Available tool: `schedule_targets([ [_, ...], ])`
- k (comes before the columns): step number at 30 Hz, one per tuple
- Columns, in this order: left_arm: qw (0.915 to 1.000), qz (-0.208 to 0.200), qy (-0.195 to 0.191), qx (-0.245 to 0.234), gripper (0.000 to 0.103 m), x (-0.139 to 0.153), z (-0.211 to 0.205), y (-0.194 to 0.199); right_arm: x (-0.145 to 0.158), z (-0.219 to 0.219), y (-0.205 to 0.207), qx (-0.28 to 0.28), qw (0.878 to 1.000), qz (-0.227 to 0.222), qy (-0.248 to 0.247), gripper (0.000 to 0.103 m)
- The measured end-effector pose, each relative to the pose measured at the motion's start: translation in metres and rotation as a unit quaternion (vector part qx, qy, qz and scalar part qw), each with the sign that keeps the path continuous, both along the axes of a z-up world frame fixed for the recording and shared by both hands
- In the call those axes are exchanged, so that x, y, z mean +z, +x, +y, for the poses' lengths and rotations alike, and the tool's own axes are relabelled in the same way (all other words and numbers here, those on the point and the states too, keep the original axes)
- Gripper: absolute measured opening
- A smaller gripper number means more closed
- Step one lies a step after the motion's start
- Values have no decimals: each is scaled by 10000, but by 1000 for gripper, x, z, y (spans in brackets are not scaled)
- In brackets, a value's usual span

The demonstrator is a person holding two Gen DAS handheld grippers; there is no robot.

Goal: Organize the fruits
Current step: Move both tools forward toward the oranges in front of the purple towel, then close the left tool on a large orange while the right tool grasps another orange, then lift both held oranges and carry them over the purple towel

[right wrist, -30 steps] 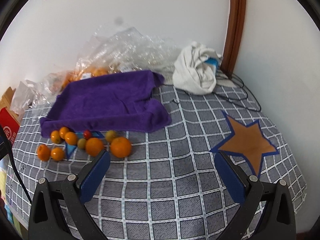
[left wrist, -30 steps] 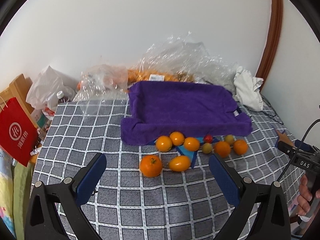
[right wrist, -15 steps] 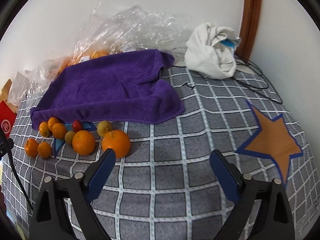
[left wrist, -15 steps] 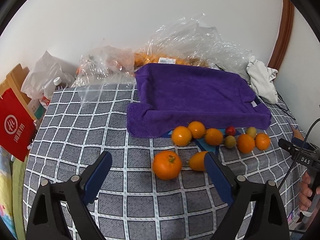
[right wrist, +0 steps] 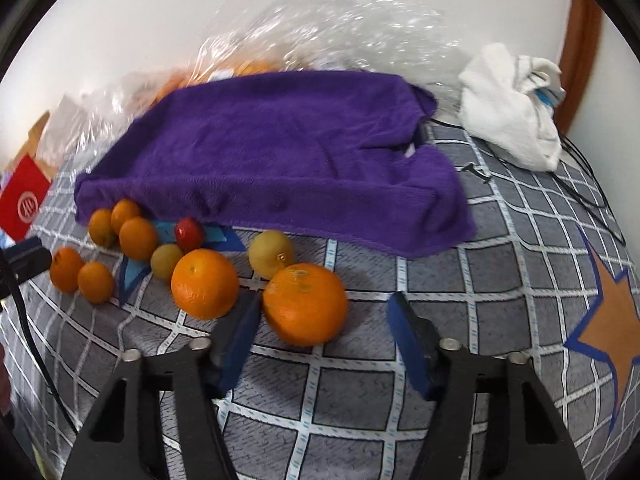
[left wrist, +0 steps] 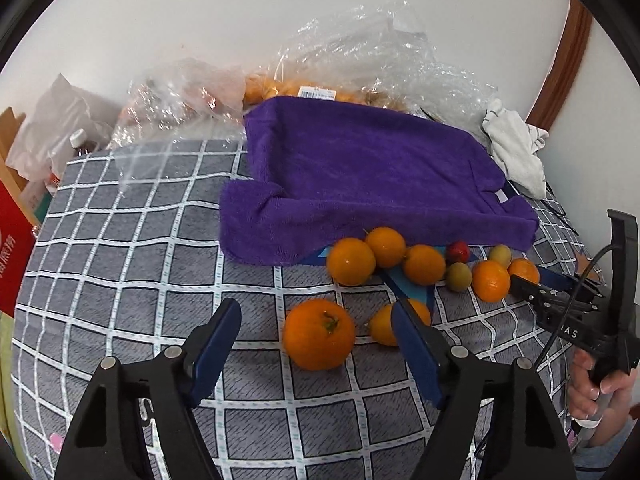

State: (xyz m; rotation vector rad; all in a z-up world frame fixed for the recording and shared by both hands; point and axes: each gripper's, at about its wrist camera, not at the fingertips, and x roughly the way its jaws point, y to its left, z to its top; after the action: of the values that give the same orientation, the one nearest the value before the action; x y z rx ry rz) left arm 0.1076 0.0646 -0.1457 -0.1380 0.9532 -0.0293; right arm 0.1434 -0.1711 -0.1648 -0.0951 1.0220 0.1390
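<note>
Both grippers have come down and forward toward the fruit since a second ago, and both have narrowed from fully spread; their jaws are closing now, so the first picks look about to start, one fruit per hand. The cloth (left wrist: 120, 280), a grey grid, carries everything; the purple towel (left wrist: 360, 176) lies flat on it, bare, and is probably where the fruit is to go. The fruit sits in a loose row just beside the towel's near edge, none on it yet. The right gripper (right wrist: 320, 312) has the big orange (right wrist: 306, 304) between its pads, the left pad just beside the peel, the right pad apart from it: not gripping. A second orange (right wrist: 205, 284) sits just left of that pad. The left gripper (left wrist: 316, 324) frames the stemmed orange (left wrist: 319, 334), neither pad pressing; its right finger covers part of a smaller orange fruit (left wrist: 382, 326). Smaller still: a yellow-green fruit (right wrist: 271, 253), another greenish one (right wrist: 166, 260), a small red fruit (right wrist: 189, 233).
</note>
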Motion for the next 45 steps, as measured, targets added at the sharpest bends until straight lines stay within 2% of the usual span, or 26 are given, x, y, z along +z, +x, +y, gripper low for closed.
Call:
schedule_targets([
  [4, 9999, 52, -116, -85, 65, -7, -2, 3, 0, 3, -3, 199, 9998, -52, -38, 42],
  [9, 9992, 53, -239, -309, 62, -11, -8, 3, 4, -1, -8, 203, 9997, -87, -47, 42],
  [14, 9994, 57, -51, -344, 58, -12, -13, 5, 10, -8, -18, 114, 9999, -118, 10, 42],
  [19, 9995, 227, -81, -192, 41, -21, -3, 4, 15, -17, -25, 19, 9998, -170, -56, 42],
  [22, 9990, 366, -185, -194, 41, -31, -2, 4, 15, -22, -25, -58, 9999, -151, -41, 42],
  [26, 9994, 234, 98, -235, 40, -31, -11, 0, 18, -26, -23, -178, 9997, -151, 5, 42],
  [28, 9993, 239, 77, -265, 40, -29, -12, -1, 23, -27, -25, -190, 9996, -201, 48, 42],
  [32, 9996, 199, -28, -179, 40, -16, -10, -4, 37, -28, -27, -194, 9991, -375, 26, 42],
  [40, 9995, -304, -63, -74, 40, 36, -3, -6, 69, -33, -15, -277, 9973, -632, 242, 42],
  [45, 9978, -660, 68, -47, 40, 70, -5, 3, 96, -30, -4, -232, 9954, -901, 216, 42],
])
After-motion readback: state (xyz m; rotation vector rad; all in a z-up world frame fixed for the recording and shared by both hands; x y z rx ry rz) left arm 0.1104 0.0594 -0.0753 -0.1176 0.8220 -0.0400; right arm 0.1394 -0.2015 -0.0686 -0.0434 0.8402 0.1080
